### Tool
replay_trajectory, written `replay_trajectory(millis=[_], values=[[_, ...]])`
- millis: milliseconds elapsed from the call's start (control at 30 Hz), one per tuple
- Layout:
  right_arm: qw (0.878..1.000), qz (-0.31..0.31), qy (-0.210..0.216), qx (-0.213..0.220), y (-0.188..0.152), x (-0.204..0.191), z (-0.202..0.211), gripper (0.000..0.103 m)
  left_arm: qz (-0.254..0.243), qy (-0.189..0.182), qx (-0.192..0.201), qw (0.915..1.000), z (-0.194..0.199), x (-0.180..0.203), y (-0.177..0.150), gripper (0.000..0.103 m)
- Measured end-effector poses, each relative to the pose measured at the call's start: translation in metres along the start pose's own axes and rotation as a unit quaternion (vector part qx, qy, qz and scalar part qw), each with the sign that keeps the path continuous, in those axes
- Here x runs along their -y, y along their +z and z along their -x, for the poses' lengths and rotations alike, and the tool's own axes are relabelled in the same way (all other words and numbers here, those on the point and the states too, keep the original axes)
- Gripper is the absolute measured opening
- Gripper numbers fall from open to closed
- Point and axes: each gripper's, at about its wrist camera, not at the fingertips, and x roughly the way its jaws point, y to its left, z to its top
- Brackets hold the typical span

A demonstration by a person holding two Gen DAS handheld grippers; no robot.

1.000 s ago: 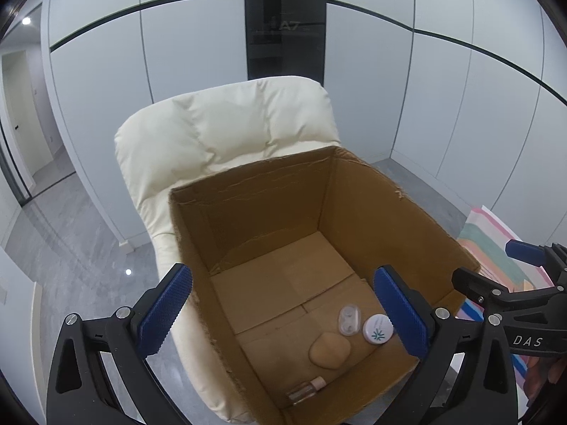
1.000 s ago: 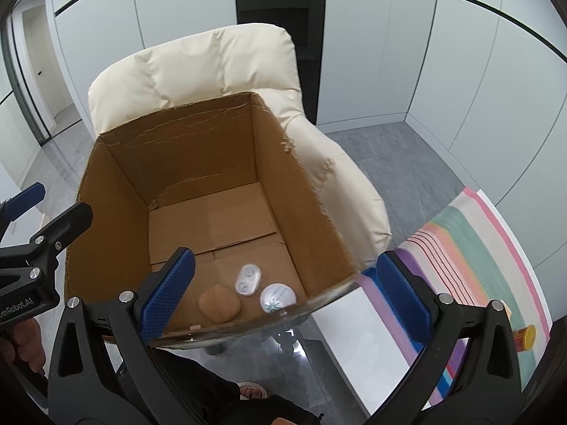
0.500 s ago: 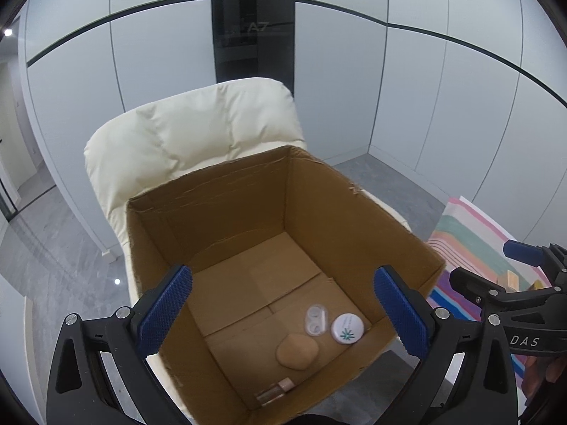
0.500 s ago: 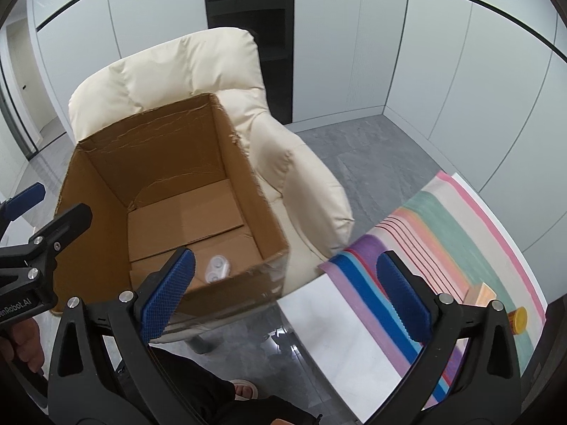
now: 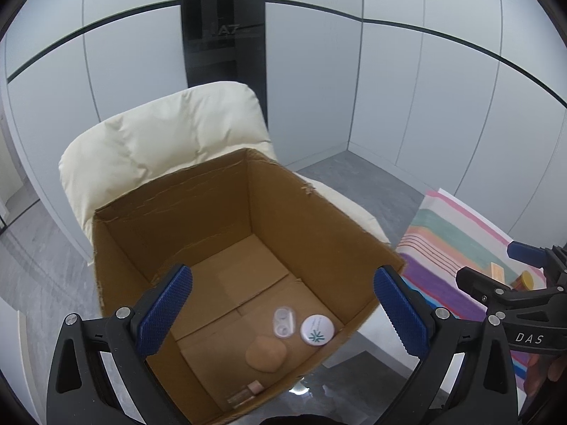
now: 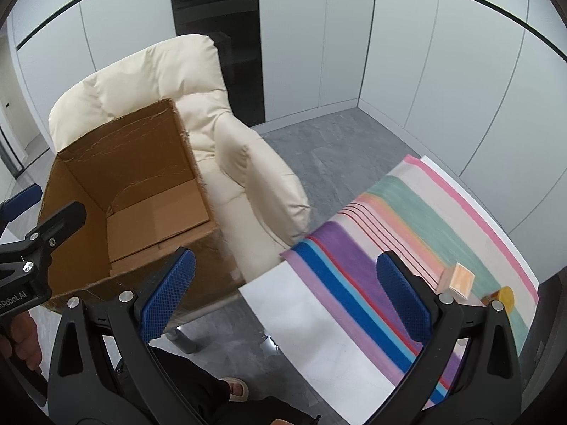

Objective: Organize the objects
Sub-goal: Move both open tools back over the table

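Note:
An open cardboard box sits on a cream armchair; it also shows in the right wrist view. Inside lie a clear lens case, a white round tin, a tan puff and a small bottle. My left gripper is open and empty above the box. My right gripper is open and empty above a striped cloth on a white table. On the cloth lie a small peach box and an orange-capped bottle.
Grey tiled floor lies between the armchair and the table. White wall panels and a dark glass panel stand behind. The person's leg and sandal are below the right gripper.
My right gripper has swung right, away from the box and over the striped cloth. My left gripper has shifted slightly over the box. Both stay open.

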Motion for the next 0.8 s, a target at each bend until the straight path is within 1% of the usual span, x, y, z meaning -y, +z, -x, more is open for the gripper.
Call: replay_trajectory(millis=[400,800], values=[[0.999,-0.029,-0.023,0.001,-0.015,0.039,0.012,0.103,-0.021,-0.024,0.001,0.9995,-0.002,0.036,0.002,0.103],[0.998,-0.051,-0.040,0.002,-0.027,0.069,0.022,0.103,-0.041,-0.046,0.000,0.9981,-0.003,0.067,0.001,0.103]])
